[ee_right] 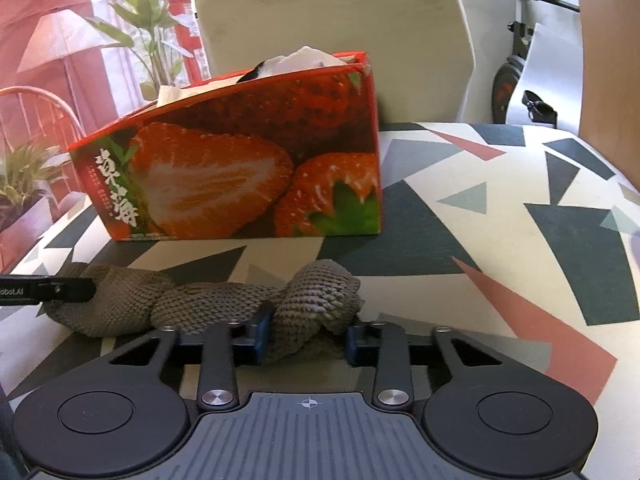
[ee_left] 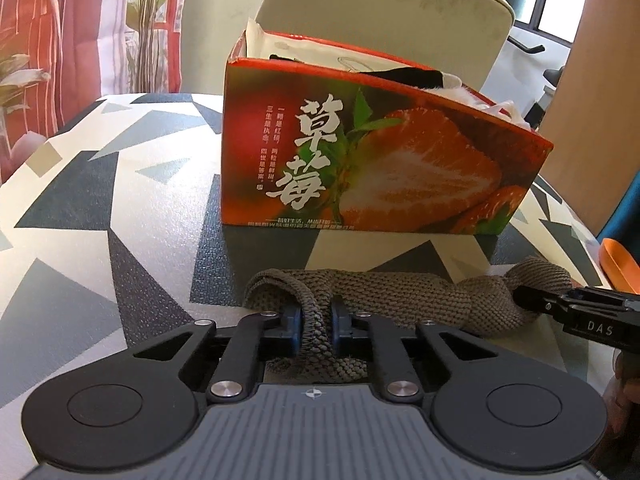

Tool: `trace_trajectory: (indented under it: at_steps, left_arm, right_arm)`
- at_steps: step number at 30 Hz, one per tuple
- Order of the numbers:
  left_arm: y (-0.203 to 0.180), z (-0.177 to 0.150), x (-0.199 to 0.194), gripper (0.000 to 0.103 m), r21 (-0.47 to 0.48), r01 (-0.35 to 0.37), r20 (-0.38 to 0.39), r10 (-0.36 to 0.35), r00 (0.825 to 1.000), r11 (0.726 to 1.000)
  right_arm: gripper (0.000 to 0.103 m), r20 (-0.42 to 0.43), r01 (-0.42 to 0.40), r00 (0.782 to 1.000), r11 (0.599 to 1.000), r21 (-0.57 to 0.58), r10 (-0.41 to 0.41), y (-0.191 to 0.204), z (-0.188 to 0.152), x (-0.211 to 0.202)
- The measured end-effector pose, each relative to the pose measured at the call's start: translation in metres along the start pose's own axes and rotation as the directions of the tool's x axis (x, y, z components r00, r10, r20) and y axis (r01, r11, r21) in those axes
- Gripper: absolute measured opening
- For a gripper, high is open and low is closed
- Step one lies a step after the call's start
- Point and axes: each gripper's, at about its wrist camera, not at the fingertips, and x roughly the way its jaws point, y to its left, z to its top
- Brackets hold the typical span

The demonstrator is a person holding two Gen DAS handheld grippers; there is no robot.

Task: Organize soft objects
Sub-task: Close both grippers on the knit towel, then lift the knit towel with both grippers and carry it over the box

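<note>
A grey-brown knitted sock [ee_left: 404,300] lies stretched and twisted on the patterned table in front of a red strawberry box [ee_left: 380,160]. My left gripper [ee_left: 316,322] is shut on the sock's left end. My right gripper [ee_right: 306,334] has its jaws around the sock's other end [ee_right: 316,300], partly apart, with the bunched fabric between them; its tip also shows in the left wrist view [ee_left: 532,300]. The box [ee_right: 240,160] holds white and black soft items [ee_right: 296,60] that stick out of the top.
The table [ee_right: 500,208] has a geometric grey, cream and pink cover. A beige chair back [ee_right: 332,20] stands behind the box. An orange object [ee_left: 618,268] sits at the right edge. Plants and a red wall lie at the left.
</note>
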Motion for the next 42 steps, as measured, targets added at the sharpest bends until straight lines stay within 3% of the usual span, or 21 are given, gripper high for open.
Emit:
trace_trajectory:
  at_steps: [13, 27, 42]
  left_arm:
    - [-0.003, 0.008, -0.027, 0.013, 0.021, -0.006, 0.072, 0.004, 0.997, 1.000]
    - [0.000, 0.026, -0.064, 0.013, 0.025, -0.017, 0.176, 0.013, 0.984, 1.000]
    - [-0.001, 0.057, -0.104, 0.009, 0.030, -0.002, 0.280, -0.007, 0.960, 1.000]
  right_arm:
    - [0.020, 0.010, -0.017, 1.000, 0.999, -0.027, 0.017, 0.012, 0.007, -0.014]
    - [0.020, 0.083, -0.066, 0.994, 0.996, -0.065, 0.072, 0.033, 0.031, -0.038]
    - [0.020, 0.156, -0.143, 0.974, 0.982, -0.121, 0.161, 0.055, 0.090, -0.071]
